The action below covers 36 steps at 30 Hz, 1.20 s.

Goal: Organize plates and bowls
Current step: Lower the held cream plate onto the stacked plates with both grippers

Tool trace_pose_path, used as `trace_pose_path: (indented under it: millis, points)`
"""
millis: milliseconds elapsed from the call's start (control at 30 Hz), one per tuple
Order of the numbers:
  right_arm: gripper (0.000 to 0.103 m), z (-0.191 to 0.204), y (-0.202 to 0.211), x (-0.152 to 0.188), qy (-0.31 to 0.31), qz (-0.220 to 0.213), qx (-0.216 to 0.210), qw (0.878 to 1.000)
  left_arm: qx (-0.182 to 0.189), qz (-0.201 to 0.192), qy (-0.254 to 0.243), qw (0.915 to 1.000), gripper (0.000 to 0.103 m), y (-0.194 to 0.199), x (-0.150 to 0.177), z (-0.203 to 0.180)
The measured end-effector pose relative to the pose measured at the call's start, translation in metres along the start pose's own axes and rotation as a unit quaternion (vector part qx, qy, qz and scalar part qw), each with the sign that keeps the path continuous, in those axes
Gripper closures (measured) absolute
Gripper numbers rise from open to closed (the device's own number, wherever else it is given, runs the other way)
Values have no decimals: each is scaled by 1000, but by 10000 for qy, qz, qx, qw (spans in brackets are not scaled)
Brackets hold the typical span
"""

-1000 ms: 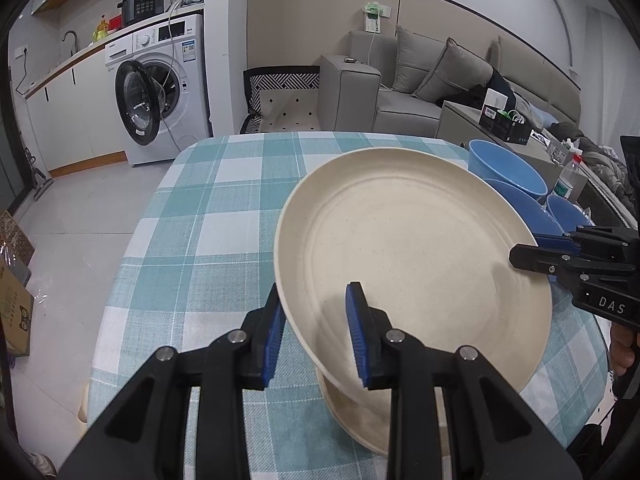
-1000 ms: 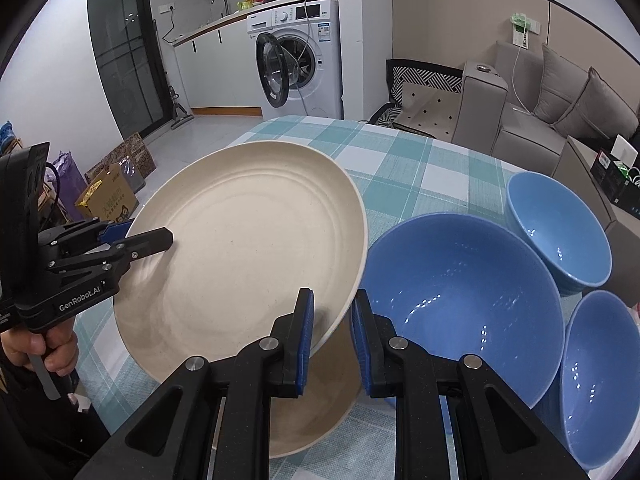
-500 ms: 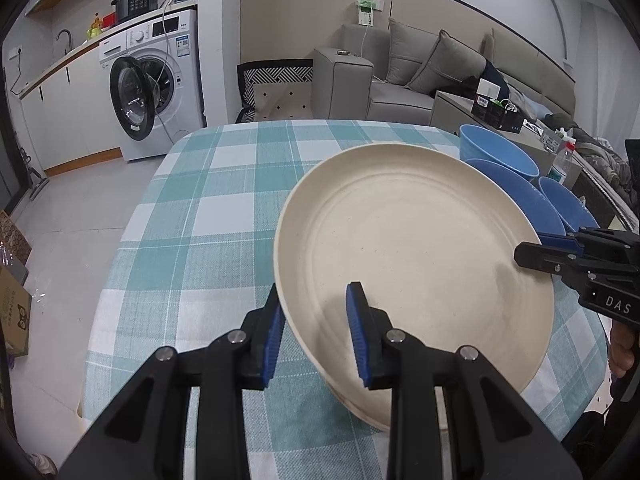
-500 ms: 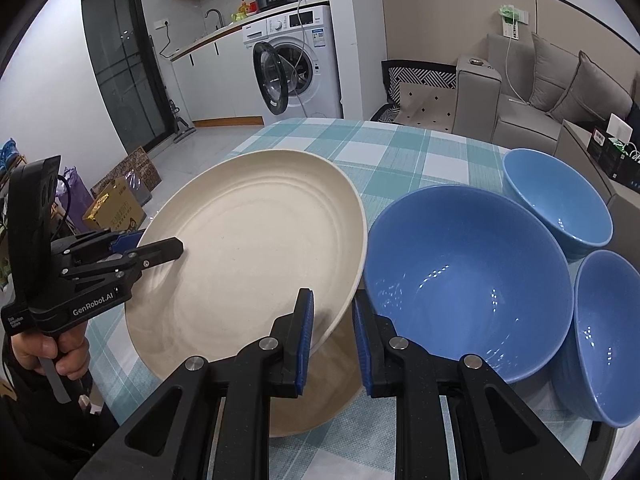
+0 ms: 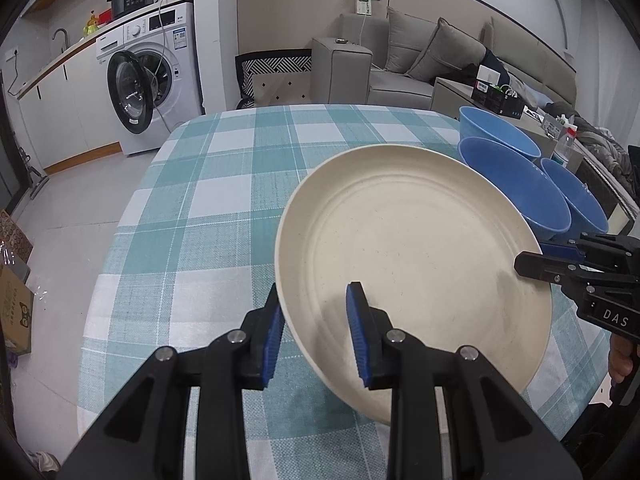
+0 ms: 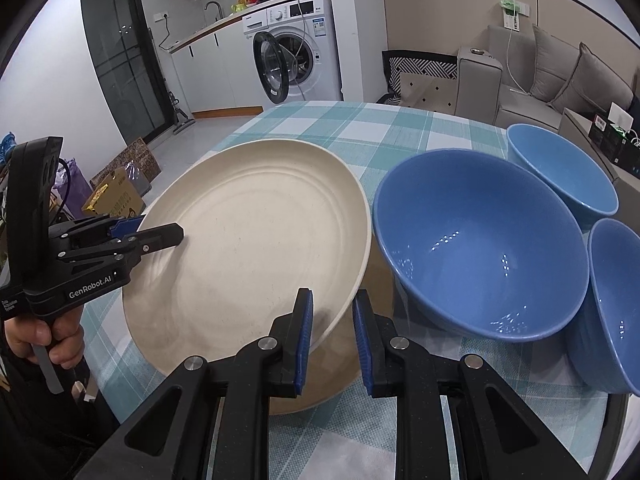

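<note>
Lower now than a second ago, the cream plate (image 5: 416,256) I carry has sunk toward the second cream plate (image 6: 344,360) lying under it on the desk (image 5: 192,216); the gap between the two has narrowed, and from my left wrist view the lower one is almost wholly hidden. My left claw (image 5: 316,332) is closed narrow on the near rim of the upper plate, one blue pad under the rim and the other on the inner face. My right claw (image 6: 332,340) pinches the opposite rim the same way, its pads drawn close with the edge between them. In the right wrist view my left claw (image 6: 160,236) shows at the far side of the plate, with my hand (image 6: 44,340) around its handle. The plate sits tilted, its right-claw edge overhanging the lower plate, whose brownish rim shows beneath; I cannot tell whether the two plates touch yet.

Just beside the plates, three blue bowls stand on the checked teal-and-white cloth: a large bowl (image 6: 480,248) nearest the plate, a second bowl (image 6: 560,172) behind it toward the sofa (image 6: 552,76), and a third bowl (image 6: 616,312) at the right edge of the view, close against the large one. Beyond the desk stands a washing machine (image 5: 152,80) with its door open.
</note>
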State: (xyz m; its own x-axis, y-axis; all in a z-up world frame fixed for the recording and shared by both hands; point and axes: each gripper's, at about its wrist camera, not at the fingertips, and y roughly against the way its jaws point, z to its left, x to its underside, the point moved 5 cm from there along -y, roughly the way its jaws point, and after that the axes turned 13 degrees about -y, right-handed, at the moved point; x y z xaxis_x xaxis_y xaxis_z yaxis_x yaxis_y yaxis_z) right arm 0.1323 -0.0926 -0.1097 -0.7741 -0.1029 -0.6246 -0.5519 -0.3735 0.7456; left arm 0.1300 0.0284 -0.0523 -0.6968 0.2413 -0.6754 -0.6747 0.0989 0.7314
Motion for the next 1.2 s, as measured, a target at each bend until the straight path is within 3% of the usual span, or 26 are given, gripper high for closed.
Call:
trace_pose_path:
  millis: [800,1200]
  points:
    - [82,-5,-15,7,40,221,54,9997,-30,250,-187,9995,72,-13,6,-8]
    - [82,-6,-20,8,152,220,370,9990,-81,375,-362,9986,69,-20,10,-17]
